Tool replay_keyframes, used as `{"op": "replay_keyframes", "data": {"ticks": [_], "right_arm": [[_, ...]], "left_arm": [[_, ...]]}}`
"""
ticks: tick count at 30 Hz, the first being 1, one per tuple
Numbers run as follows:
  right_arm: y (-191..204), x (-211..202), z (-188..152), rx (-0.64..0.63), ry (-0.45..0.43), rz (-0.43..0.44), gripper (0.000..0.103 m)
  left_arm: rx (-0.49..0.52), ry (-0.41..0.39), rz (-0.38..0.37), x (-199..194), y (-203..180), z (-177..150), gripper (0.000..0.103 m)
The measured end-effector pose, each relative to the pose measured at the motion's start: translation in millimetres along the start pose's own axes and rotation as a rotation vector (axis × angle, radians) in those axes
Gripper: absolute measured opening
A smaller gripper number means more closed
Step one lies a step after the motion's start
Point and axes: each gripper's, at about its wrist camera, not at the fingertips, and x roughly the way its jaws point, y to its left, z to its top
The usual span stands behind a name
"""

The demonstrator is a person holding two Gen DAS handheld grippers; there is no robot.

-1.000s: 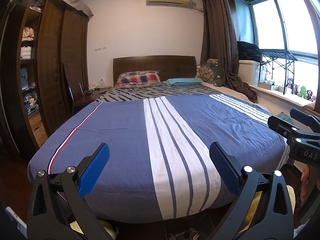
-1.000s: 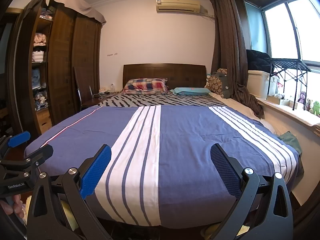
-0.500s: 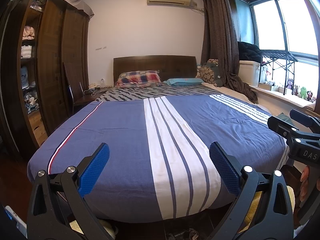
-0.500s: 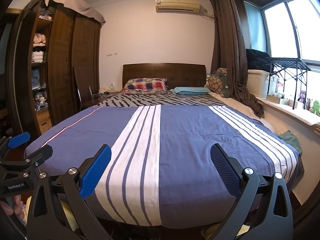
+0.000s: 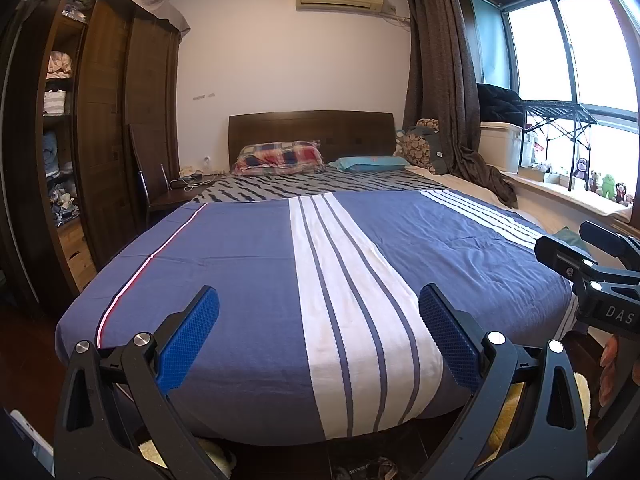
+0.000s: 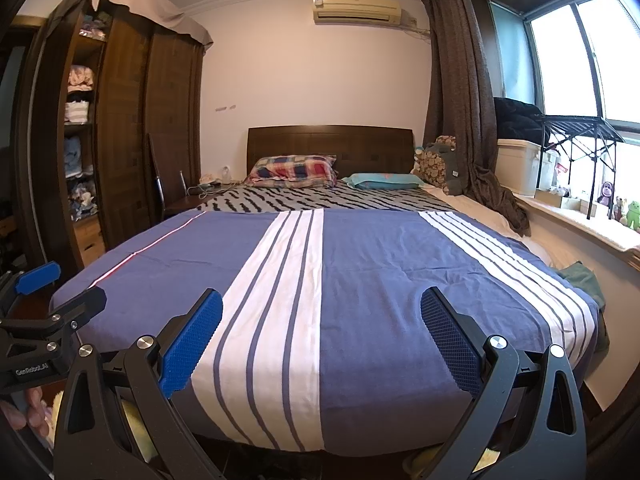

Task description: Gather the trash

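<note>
My left gripper [image 5: 318, 308] is open and empty, held at the foot of a bed with a blue and white striped cover [image 5: 320, 264]. My right gripper [image 6: 322, 312] is open and empty too, beside it to the right; it also shows at the right edge of the left wrist view [image 5: 592, 264]. The left gripper shows at the left edge of the right wrist view [image 6: 44, 296]. I see no clear piece of trash on the bed cover. Small items lie on the nightstand [image 5: 188, 188] at the far left of the bed, too small to identify.
A dark wooden wardrobe [image 5: 100, 140] with open shelves stands on the left. A plaid pillow [image 5: 280, 158] and a teal pillow [image 5: 370, 163] lie at the headboard. A window sill [image 5: 580, 200] with toys and a white box runs along the right. A green cloth [image 6: 582, 278] lies by the bed's right edge.
</note>
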Motion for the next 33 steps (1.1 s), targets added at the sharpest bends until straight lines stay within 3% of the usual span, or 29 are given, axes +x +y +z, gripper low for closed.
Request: {"op": "replay_keyframes", "data": {"ticks": [33], "right_arm": [[2.1,-0.9,-1.1,0.004,0.0,0.001,0.099]], "left_arm": [[-0.018,0.004,0.02,0.6,-2.4,1.1,0.095]]}}
